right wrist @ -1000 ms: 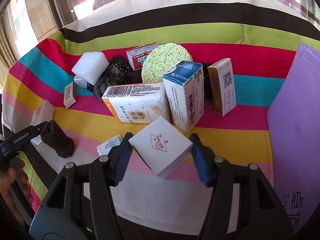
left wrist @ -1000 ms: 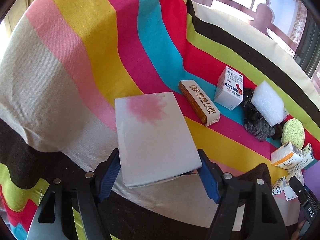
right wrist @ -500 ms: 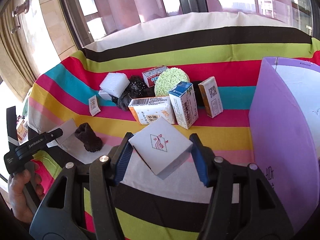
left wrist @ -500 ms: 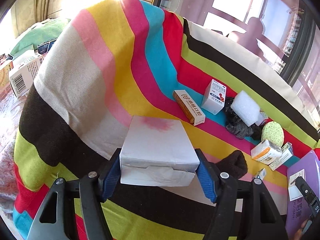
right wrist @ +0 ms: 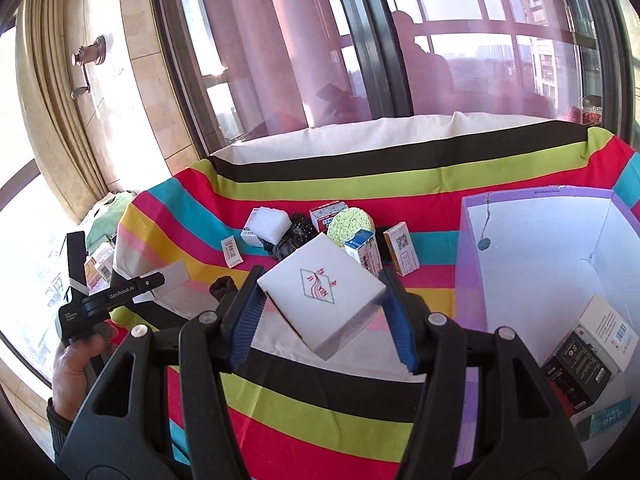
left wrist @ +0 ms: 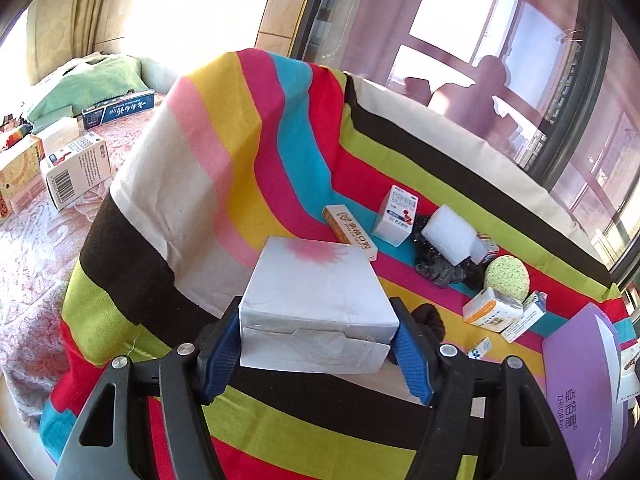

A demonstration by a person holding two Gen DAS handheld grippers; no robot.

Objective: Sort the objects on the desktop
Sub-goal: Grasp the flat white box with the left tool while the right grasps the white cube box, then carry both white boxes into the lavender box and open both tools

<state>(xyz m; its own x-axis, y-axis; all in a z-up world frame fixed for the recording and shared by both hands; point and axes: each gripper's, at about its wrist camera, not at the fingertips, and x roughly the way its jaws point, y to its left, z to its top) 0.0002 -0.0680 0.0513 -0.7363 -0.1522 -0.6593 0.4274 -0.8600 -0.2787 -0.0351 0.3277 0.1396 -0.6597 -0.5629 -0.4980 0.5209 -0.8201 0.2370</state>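
Both tongs, left (left wrist: 318, 338) gripping a grey box (left wrist: 316, 300), right (right wrist: 322, 312) a white box (right wrist: 320, 292), have risen.

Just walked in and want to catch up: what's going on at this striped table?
A person is sorting boxes with two grippers. The left hand-held gripper grips a white box with a pink blotch; the right hand-held gripper grips a white box with a red logo, both lifted off the striped cloth. A purple bin at the right already holds a few boxes; more clutter waits on the cloth.

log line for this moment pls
left hand-held gripper: shut on white box with pink stain | right hand-held gripper: shut on white square box | purple bin: open at right
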